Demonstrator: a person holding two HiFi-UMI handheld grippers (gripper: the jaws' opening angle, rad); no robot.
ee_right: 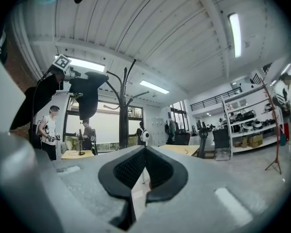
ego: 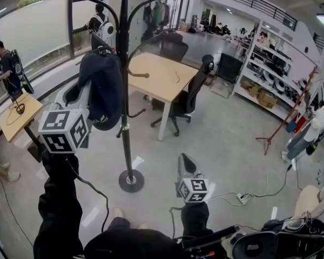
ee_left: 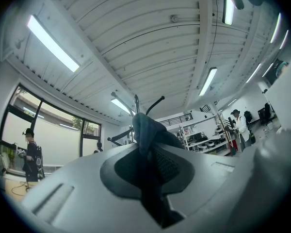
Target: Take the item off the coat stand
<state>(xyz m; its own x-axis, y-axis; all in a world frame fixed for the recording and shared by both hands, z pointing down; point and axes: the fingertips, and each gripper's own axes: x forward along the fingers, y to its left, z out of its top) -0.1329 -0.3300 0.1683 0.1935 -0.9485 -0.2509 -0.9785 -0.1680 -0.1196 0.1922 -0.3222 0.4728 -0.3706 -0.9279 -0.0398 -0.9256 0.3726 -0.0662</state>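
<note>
The left gripper (ego: pixel 85 90) is clamping its jaws on a fold of the dark blue garment (ego: pixel 105 93), holding it high against the coat stand (ego: pixel 125 123), probably to lift it off a hook. The right gripper (ego: pixel 187 165) is hanging low, jaws closed on nothing.

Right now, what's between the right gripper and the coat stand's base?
Nothing but bare floor. In the head view, the right gripper hangs apart from the coat stand's base.
</note>
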